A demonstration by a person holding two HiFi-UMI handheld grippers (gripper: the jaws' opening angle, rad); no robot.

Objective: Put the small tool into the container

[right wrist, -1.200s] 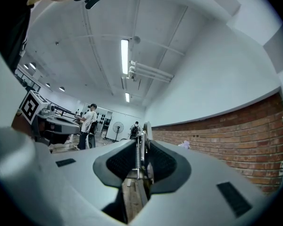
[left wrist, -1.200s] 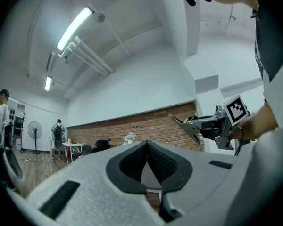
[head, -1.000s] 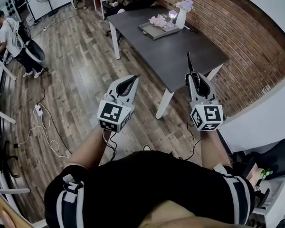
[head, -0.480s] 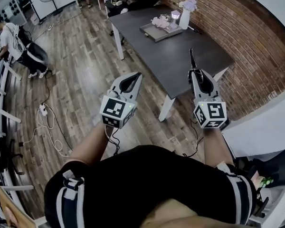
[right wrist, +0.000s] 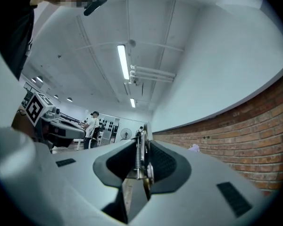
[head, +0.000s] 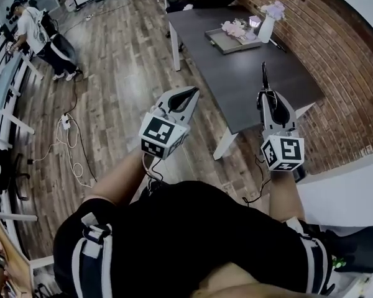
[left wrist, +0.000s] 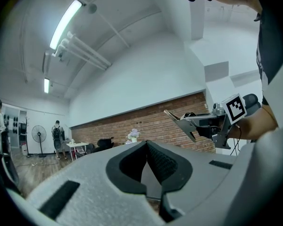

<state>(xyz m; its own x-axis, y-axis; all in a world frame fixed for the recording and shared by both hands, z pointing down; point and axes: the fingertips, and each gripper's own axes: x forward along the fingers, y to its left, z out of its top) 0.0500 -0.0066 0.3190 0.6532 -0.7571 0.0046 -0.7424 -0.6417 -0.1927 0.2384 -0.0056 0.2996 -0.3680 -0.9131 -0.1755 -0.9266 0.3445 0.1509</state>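
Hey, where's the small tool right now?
The small tool is clamped in the right gripper, on the right of the head view. Its dark tip sticks out past the jaws and points toward the grey table.

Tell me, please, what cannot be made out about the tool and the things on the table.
- Small tool: in the right gripper view, the right gripper's shut jaws cover all but its spring and an edge, so its kind is unclear.
- Tray contents: in the head view, too far and small.
- Table: in the left gripper view, the left gripper blocks most of it.
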